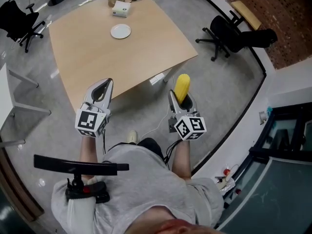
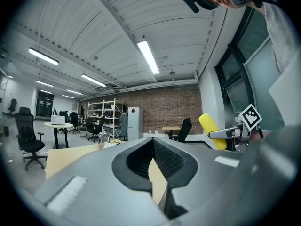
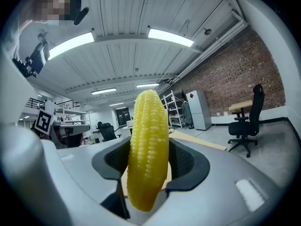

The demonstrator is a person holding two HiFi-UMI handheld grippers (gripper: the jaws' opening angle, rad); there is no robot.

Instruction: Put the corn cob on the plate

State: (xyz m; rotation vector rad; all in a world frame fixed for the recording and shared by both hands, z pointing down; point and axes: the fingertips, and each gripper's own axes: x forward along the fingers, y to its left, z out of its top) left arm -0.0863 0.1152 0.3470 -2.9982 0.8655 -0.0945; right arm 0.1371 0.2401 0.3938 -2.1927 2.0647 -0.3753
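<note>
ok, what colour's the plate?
Plain white plate; it shows best in the head view.

Head view is taken from overhead, aimed steeply down past the left gripper and right gripper onto the table. Each gripper view is shot close along its own jaws and tilted upward. The brick wall is caught by all three.

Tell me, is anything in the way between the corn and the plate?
Nothing visible. The right gripper holds the corn cob short of the table; only its bare top lies before the plate.
</note>
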